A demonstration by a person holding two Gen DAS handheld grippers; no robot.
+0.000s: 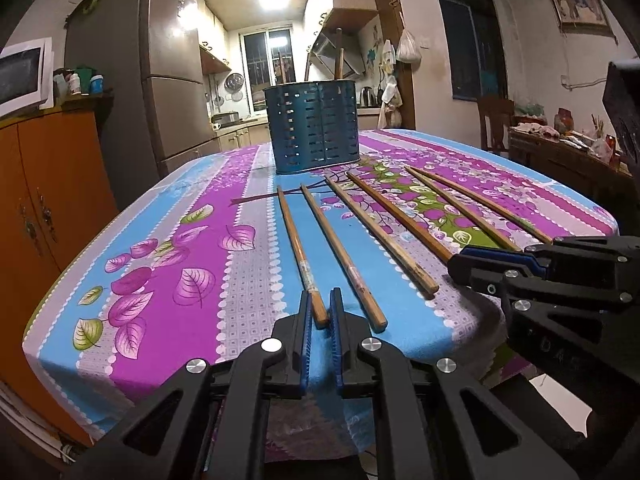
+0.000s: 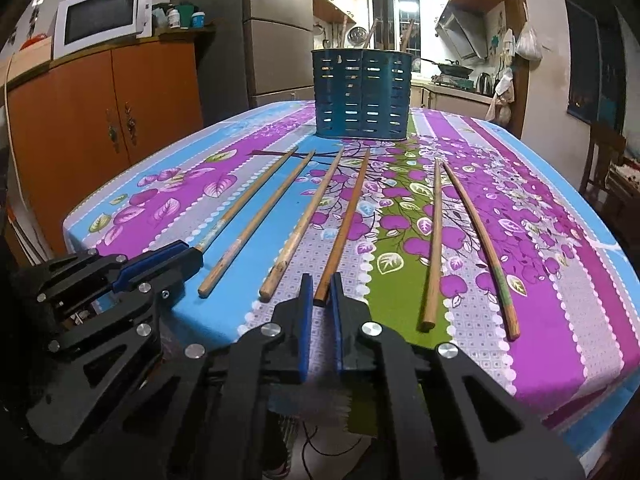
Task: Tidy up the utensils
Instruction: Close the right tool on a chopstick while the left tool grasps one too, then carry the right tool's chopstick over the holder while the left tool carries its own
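The leftmost chopstick [image 1: 298, 252] is straddled by the left gripper [image 1: 320, 306], seemingly gripped. The fourth chopstick [image 2: 344, 228] is flanked narrowly by the right gripper [image 2: 322, 290].

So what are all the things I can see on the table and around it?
wooden chopsticks: six, brown, lying side by side on the tablecloth
slotted metal utensil holder: one, dark blue, far end of table, sticks poking out the top
floral tablecloth: one, purple, blue and green, covering the table
microwave: one, white, on the cabinet
wooden cabinet: one, orange, left of table
fridge: one, grey, beside the cabinet
left gripper: one, black with blue pads, around the leftmost chopstick's near end
right gripper: one, same colours, around the fourth chopstick's near end
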